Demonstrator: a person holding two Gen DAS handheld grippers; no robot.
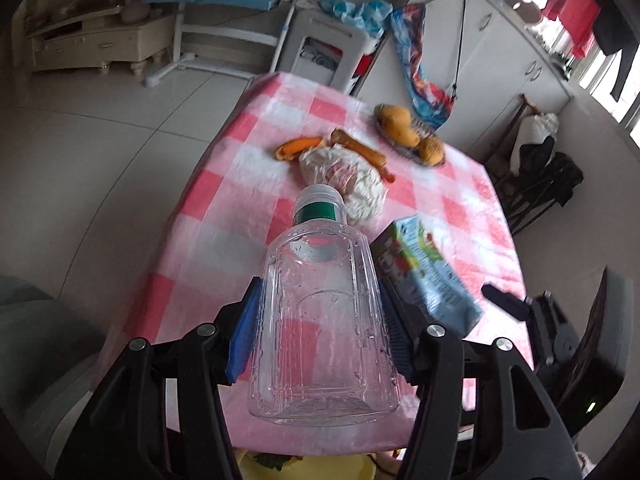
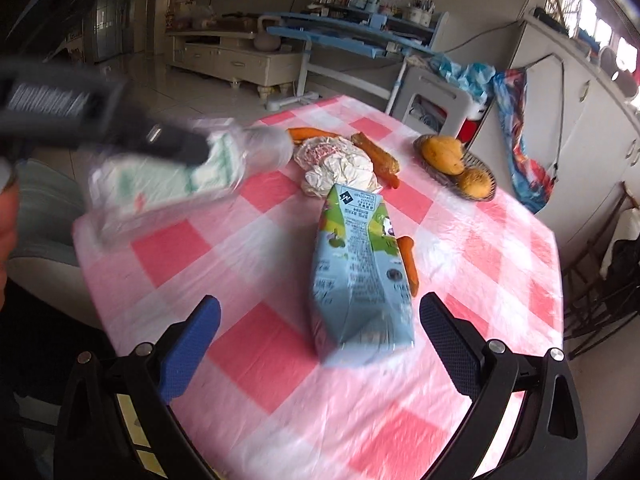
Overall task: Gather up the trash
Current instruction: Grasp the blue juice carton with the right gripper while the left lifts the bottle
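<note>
My left gripper (image 1: 318, 300) is shut on a clear, empty plastic bottle (image 1: 320, 332) with a white cap and green band, held above the near side of the table. In the right wrist view the bottle (image 2: 180, 176) and the left gripper (image 2: 176, 146) show as a blur at upper left. A light blue drink carton (image 2: 356, 264) lies flat on the pink checked tablecloth (image 2: 248, 344). My right gripper (image 2: 320, 306) is open, its blue pads on either side of the carton and apart from it. Farther back lie a crumpled paper wad (image 2: 340, 160) and orange peels (image 2: 376, 154).
A small orange piece (image 2: 410, 264) lies against the carton's right side. A basket of yellow fruit (image 2: 456, 168) sits at the table's far right. A white stool (image 2: 436, 100) and cabinets stand beyond the table. A grey seat (image 1: 36, 344) is at the near left.
</note>
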